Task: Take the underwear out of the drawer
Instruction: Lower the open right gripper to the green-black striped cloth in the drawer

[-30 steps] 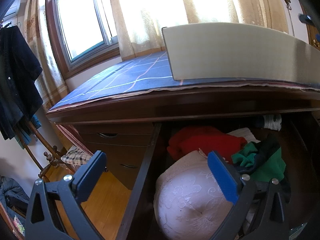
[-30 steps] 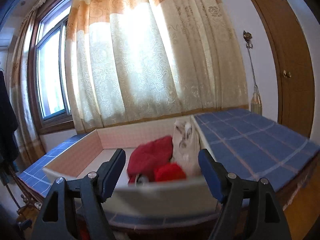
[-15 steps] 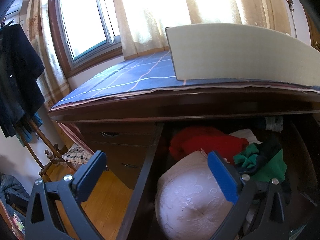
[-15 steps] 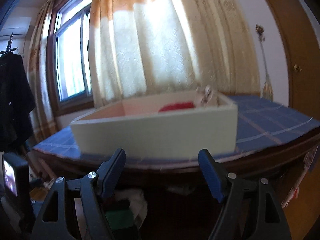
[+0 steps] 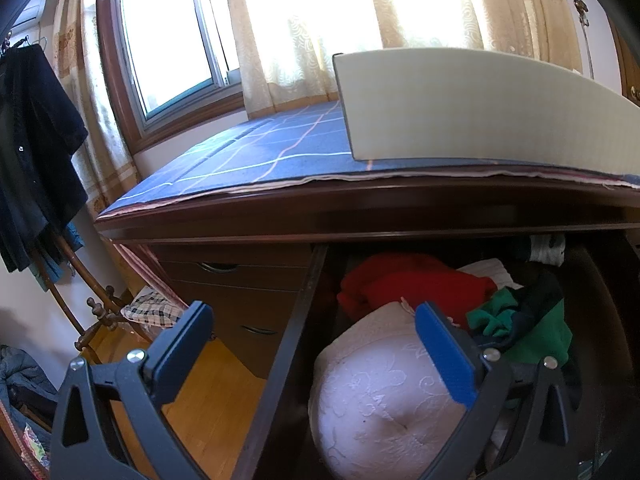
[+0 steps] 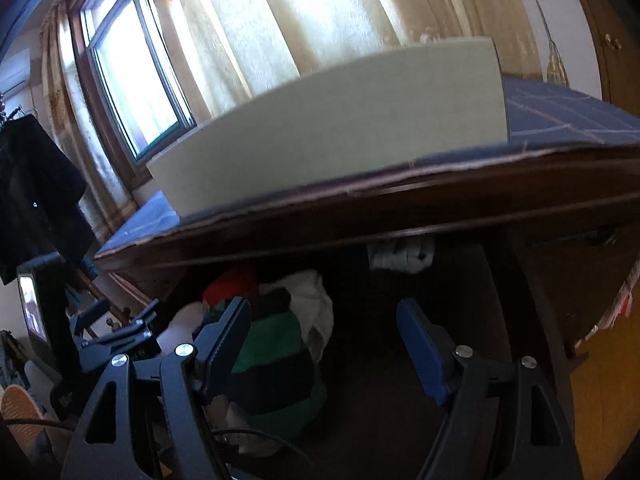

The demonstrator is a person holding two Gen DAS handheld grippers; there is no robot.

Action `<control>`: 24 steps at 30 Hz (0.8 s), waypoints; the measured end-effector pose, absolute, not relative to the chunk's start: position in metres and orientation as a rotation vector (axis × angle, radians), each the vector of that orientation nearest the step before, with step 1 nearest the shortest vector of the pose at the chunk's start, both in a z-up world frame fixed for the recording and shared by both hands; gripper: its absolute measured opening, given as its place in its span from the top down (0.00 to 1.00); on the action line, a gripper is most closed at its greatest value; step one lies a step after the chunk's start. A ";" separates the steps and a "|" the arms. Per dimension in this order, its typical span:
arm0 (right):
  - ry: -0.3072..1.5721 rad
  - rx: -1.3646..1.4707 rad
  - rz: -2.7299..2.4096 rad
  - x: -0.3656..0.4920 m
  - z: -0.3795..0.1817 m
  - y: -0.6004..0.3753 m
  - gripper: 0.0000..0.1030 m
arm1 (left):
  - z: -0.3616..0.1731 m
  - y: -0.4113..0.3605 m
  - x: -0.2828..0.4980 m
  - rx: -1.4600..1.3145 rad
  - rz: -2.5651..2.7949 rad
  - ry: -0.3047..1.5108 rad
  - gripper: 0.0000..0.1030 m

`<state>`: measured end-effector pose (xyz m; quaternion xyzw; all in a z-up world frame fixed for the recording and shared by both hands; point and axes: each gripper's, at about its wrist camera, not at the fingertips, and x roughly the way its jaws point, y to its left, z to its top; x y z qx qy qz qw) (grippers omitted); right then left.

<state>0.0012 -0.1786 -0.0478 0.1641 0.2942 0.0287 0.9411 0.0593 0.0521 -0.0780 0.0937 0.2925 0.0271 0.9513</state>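
The desk drawer (image 5: pixel 288 352) stands pulled out and full of clothing. In the left wrist view a pale pink lace bra cup (image 5: pixel 380 392) lies nearest, with a red garment (image 5: pixel 408 280) behind it and a green and dark garment (image 5: pixel 528 320) to the right. My left gripper (image 5: pixel 312 344) is open and straddles the drawer's left wall, with its right finger (image 5: pixel 444 352) over the pink cup. My right gripper (image 6: pixel 324 340) is open above the drawer with nothing between its fingers. Its left finger (image 6: pixel 224 336) is beside the green striped garment (image 6: pixel 272 360) and a white garment (image 6: pixel 316 308).
A cream box (image 5: pixel 460 108) sits on the blue checked cloth (image 5: pixel 260 152) covering the desk top, which overhangs the drawer. Shut drawers (image 5: pixel 240 280) stand to the left over a wooden floor. Dark clothes (image 5: pixel 32 152) hang on a rack at the far left. A door (image 6: pixel 616 40) is at right.
The right gripper has come down and tipped forward, so its view went from the box on the desk top to the open drawer below. The left gripper has stayed still.
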 end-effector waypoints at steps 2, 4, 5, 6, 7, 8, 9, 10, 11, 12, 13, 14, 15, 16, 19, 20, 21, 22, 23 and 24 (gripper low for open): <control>0.620 0.338 0.065 0.005 -0.051 -0.179 0.25 | -0.078 0.052 0.059 0.191 0.055 0.595 0.00; 0.663 0.336 0.074 0.010 -0.057 -0.177 0.25 | -0.078 0.052 0.059 0.190 0.055 0.595 0.00; 0.694 0.332 0.086 0.014 -0.060 -0.174 0.25 | -0.078 0.052 0.059 0.190 0.055 0.596 0.00; 0.727 0.328 0.110 0.018 -0.063 -0.171 0.25 | -0.078 0.052 0.059 0.188 0.054 0.596 0.00; 0.749 0.324 0.127 0.022 -0.063 -0.169 0.25 | -0.078 0.052 0.060 0.185 0.053 0.597 0.00; 0.775 0.316 0.143 0.025 -0.065 -0.167 0.25 | -0.078 0.053 0.060 0.179 0.054 0.598 0.00; 0.799 0.305 0.159 0.028 -0.066 -0.163 0.25 | -0.078 0.053 0.060 0.175 0.054 0.599 0.00; 0.813 0.301 0.173 0.030 -0.067 -0.161 0.25 | -0.078 0.053 0.061 0.171 0.054 0.599 0.00; 0.835 0.305 0.196 0.034 -0.068 -0.158 0.25 | -0.079 0.053 0.061 0.170 0.054 0.600 0.00; 0.852 0.314 0.211 0.036 -0.069 -0.156 0.25 | -0.079 0.053 0.061 0.170 0.053 0.600 0.00; 0.864 0.320 0.217 0.038 -0.070 -0.156 0.25 | -0.079 0.052 0.061 0.171 0.052 0.599 0.00; 0.887 0.327 0.228 0.041 -0.073 -0.154 0.25 | -0.080 0.052 0.060 0.173 0.052 0.598 0.00; 0.900 0.328 0.236 0.042 -0.074 -0.152 0.25 | -0.080 0.052 0.060 0.174 0.051 0.597 0.00; 0.916 0.327 0.253 0.045 -0.075 -0.149 0.25 | -0.080 0.052 0.060 0.175 0.051 0.596 0.00; 0.958 0.317 0.308 0.056 -0.080 -0.140 0.25 | -0.080 0.052 0.059 0.174 0.050 0.596 0.00; 0.976 0.312 0.320 0.060 -0.082 -0.137 0.25 | -0.080 0.053 0.059 0.173 0.050 0.597 0.00; 0.998 0.300 0.318 0.065 -0.086 -0.133 0.25 | -0.080 0.053 0.059 0.173 0.051 0.598 0.00; 1.009 0.294 0.316 0.070 -0.087 -0.130 0.25 | -0.079 0.053 0.059 0.173 0.050 0.598 0.00; 1.025 0.285 0.318 0.074 -0.089 -0.127 0.25 | -0.079 0.053 0.059 0.174 0.051 0.597 0.00; 1.044 0.279 0.327 0.079 -0.091 -0.123 0.25 | -0.079 0.053 0.059 0.175 0.051 0.597 0.00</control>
